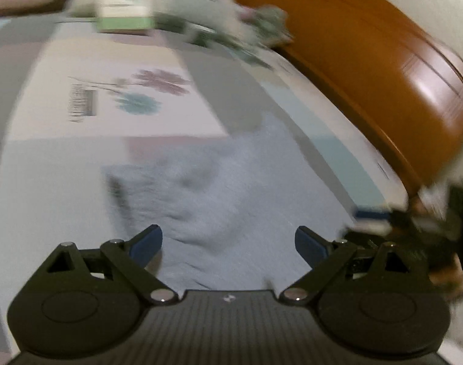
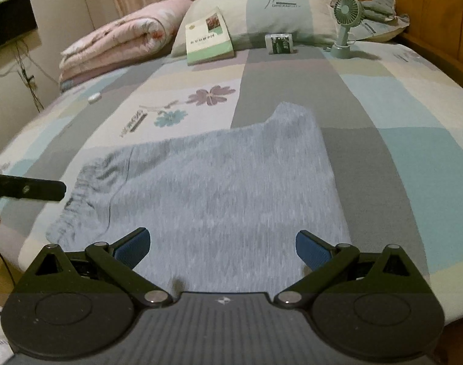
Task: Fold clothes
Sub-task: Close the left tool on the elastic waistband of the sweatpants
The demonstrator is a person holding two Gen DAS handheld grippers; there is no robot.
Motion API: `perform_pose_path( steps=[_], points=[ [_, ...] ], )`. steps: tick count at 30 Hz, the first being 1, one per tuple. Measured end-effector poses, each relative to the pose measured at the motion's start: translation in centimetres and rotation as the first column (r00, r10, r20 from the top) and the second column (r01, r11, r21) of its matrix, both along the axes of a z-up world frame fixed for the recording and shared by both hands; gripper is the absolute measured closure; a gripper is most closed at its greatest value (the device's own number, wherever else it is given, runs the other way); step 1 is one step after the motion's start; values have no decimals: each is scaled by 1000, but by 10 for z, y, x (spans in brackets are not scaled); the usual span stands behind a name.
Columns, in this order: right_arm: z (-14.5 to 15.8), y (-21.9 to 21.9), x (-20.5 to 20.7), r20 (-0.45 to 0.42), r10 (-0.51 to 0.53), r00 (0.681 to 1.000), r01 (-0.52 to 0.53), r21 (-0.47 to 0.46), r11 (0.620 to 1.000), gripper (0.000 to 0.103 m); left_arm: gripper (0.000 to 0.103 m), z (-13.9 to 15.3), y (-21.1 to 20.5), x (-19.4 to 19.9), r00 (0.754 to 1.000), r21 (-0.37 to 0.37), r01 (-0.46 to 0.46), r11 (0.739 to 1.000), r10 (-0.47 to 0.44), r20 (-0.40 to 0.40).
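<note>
A grey garment [image 2: 219, 188], which looks like shorts with a gathered waistband at the left, lies flat on the bed [image 2: 383, 97], in the near half of the patchwork sheet. Its far right corner reaches up toward the grey stripe of the sheet. The cloth is mostly smooth, with small wrinkles near the waistband.

The right gripper [image 2: 223, 245] is over the near edge of the garment. Its jaws are wide apart and hold nothing; the blue pads [image 2: 133, 248] show on both sides with grey cloth between them. The left gripper [image 1: 228, 245] is also over the garment, jaws wide apart and empty. In the right wrist view the tip of the left gripper appears at the left edge, beside the waistband.

The left wrist view is strongly blurred, so I cannot tell if either gripper touches the cloth. In it, the right gripper shows as a dark shape at the right edge, with part of a hand [image 1: 450, 279] behind it.

At the far end of the bed there are a pillow [image 2: 255, 15], a book [image 2: 208, 38] that leans on it, a small packet [image 2: 279, 43], a green fan [image 2: 347, 24] and a rolled pink quilt [image 2: 119, 39]. A wooden headboard [image 1: 368, 45] stands along the right side.
</note>
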State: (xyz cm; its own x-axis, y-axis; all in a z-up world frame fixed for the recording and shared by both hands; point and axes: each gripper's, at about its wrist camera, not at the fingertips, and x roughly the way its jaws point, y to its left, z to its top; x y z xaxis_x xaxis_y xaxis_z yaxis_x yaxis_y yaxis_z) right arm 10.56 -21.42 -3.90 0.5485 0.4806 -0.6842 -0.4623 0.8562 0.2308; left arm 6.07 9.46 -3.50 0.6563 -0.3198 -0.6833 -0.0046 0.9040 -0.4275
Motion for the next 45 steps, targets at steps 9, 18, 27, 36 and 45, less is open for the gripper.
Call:
perform_pose_path(
  steps=[9, 18, 27, 36, 45],
  points=[
    [-1, -32, 21, -64, -54, 996, 63, 159, 985, 0, 9, -59, 53, 8, 980, -284, -122, 951, 70, -188],
    [-9, -41, 33, -102, -104, 989, 119, 157, 980, 0, 7, -75, 68, 43, 984, -451, -98, 887, 19, -176],
    [-3, -35, 48, -103, -53, 993, 69, 160, 985, 0, 6, -81, 61, 33, 983, -509, -66, 858, -31, -180],
    [-16, -57, 79, -255, 8, 967, 41, 186, 982, 0, 5, -84, 56, 34, 977, -532, -93, 842, -27, -213],
    [-53, -79, 145, -470, 89, 878, 67, 305, 950, 0, 3, -84, 55, 39, 972, -536, -123, 835, -8, -236]
  ],
)
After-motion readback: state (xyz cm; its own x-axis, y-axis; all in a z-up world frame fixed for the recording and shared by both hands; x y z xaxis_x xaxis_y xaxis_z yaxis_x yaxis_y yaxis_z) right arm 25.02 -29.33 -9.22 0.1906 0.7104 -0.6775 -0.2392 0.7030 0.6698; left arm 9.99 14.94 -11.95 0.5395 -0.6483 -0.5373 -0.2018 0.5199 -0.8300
